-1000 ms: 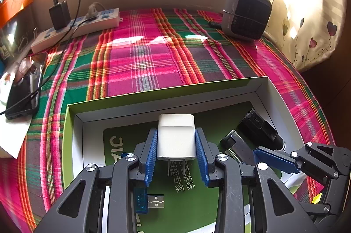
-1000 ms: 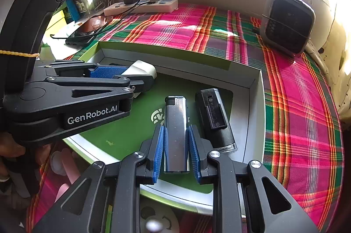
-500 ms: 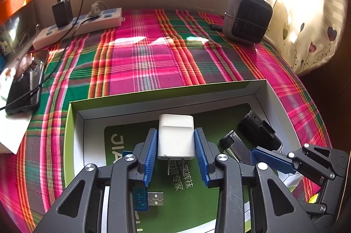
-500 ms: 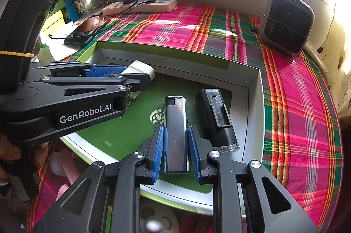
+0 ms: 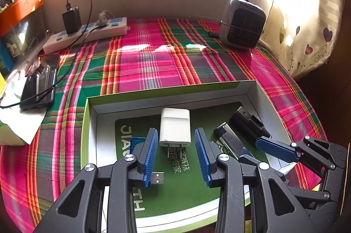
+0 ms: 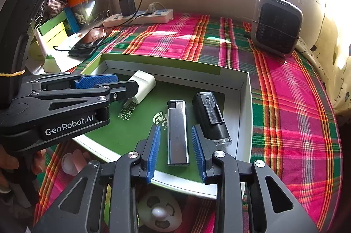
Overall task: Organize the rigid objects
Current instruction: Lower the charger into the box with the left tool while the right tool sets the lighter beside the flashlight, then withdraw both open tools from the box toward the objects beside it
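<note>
- The left gripper (image 5: 176, 155) has its jaws spread apart around the white charger (image 5: 174, 128), with a clear gap on each side; nothing is gripped. The charger lies flat on the floor of the box, prongs toward the camera, so it looks set down where it is meant to stay.
- The right gripper (image 6: 176, 153) likewise stands with jaws parted, straddling the silver lighter (image 6: 177, 133) without touching it. The lighter lies lengthwise, parallel to the black device (image 6: 209, 116) just beside it, which suggests a deliberate neat row.
- A blue USB stick (image 5: 151, 176) lies under the left gripper's left finger, its metal plug showing, also inside the box.
- All four items rest in the shallow green-lined box (image 5: 250, 90), which gathers them in one place.
- The box sits on a plaid cloth (image 5: 153, 53) over the table; a power strip (image 5: 87, 34), phone (image 5: 40, 83) and small heater (image 5: 241, 24) lie well apart from it.
</note>
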The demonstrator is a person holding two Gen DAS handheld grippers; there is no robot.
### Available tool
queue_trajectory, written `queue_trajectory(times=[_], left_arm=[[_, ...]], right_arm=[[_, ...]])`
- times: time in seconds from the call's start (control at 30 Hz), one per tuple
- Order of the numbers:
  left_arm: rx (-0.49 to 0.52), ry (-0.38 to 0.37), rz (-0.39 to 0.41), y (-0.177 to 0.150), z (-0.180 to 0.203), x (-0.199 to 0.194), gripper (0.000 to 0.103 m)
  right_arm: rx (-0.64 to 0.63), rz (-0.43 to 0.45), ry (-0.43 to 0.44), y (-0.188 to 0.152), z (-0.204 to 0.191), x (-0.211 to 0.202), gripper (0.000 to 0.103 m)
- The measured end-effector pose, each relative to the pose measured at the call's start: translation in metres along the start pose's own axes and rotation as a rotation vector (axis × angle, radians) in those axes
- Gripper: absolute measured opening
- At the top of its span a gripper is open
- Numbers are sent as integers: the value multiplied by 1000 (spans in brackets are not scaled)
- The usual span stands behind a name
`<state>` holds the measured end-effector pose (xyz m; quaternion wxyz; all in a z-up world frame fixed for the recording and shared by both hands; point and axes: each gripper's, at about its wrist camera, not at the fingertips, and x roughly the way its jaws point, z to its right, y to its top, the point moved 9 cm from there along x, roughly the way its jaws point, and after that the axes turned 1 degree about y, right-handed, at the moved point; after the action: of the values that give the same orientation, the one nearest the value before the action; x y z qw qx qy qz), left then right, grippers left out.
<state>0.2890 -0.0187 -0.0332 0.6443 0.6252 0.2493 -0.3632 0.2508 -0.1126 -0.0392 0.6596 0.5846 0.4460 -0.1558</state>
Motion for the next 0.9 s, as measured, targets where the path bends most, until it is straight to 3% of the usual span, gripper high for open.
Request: queue_trajectory(times=[0.53, 0.9], left_arm=[[-39, -8, 79, -31, -2, -63, 38], [-86, -42, 83, -77, -8, -87, 40]], right_arm=[[80, 68, -7, -20, 8, -48, 37], [163, 93, -21, -53, 20, -72, 43]])
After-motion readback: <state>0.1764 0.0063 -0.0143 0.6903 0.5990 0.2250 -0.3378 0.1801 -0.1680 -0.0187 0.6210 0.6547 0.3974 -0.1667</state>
